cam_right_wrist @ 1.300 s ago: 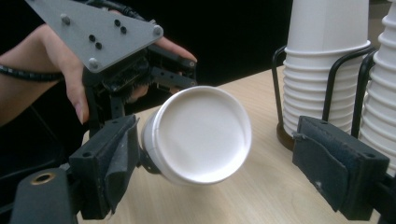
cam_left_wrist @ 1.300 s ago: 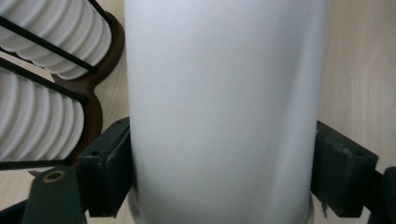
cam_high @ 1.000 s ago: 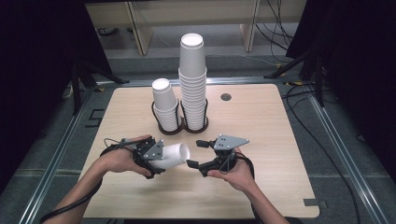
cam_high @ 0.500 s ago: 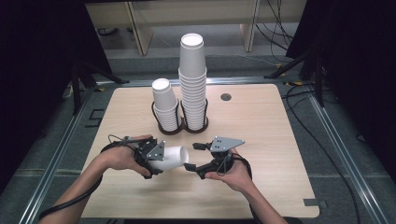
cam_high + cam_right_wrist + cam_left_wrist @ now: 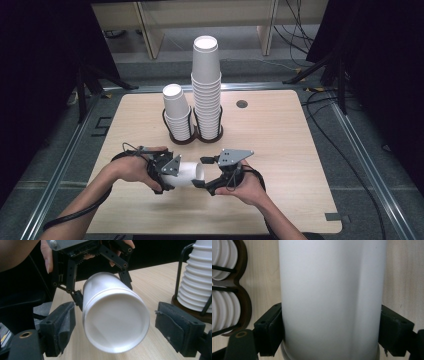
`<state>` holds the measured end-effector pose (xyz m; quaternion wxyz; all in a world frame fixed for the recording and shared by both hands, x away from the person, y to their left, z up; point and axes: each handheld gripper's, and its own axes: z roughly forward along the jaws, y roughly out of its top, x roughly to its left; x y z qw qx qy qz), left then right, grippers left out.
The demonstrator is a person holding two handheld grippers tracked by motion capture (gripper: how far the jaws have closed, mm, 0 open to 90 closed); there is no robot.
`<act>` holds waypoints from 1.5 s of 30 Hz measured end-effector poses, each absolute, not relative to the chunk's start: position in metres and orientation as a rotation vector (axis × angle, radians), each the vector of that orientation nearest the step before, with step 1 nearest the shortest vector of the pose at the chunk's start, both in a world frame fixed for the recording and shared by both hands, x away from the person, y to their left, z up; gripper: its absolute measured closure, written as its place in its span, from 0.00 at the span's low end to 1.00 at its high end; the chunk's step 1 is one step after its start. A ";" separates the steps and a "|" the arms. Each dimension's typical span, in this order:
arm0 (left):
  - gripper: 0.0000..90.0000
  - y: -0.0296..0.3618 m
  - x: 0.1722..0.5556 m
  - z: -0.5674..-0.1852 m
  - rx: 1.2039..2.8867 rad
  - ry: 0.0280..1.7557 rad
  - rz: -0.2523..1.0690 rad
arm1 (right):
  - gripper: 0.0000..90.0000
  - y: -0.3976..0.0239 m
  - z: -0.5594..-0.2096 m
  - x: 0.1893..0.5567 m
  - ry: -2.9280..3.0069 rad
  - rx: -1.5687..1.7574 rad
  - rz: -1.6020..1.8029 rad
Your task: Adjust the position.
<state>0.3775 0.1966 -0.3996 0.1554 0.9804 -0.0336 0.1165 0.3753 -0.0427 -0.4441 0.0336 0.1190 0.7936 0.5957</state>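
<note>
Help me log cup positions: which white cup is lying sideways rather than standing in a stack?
The cup clamped in the left gripper, held level above the table near the person. All the others stand nested in the short stack and tall stack in the holder.

A light wooden table point(image 5: 280, 145) with rounded corners is standing on grey floor point(image 5: 370, 160). Pale shelving point(image 5: 210, 20) is sitting beyond its far edge. Black cables point(image 5: 300, 25) are trailing near the far right corner.

Table point(image 5: 280, 150) evenly lit from above, surroundings dark; soft shadows; close cup point(image 5: 329, 300) slightly blurred.
</note>
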 end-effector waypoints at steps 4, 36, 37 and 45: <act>0.20 0.197 0.377 -0.399 2.796 -0.098 0.325 | 0.20 -0.038 -0.446 0.374 2.460 0.372 1.826; 0.20 0.195 0.375 -0.399 2.786 -0.151 0.312 | 0.30 -0.037 -0.451 0.376 2.514 0.309 1.834; 0.19 0.195 0.376 -0.400 2.782 -0.150 0.309 | 0.30 -0.037 -0.451 0.376 2.509 0.308 1.832; 0.15 0.199 0.378 -0.401 2.690 -0.170 0.318 | 0.31 -0.043 -0.450 0.375 2.494 0.308 1.825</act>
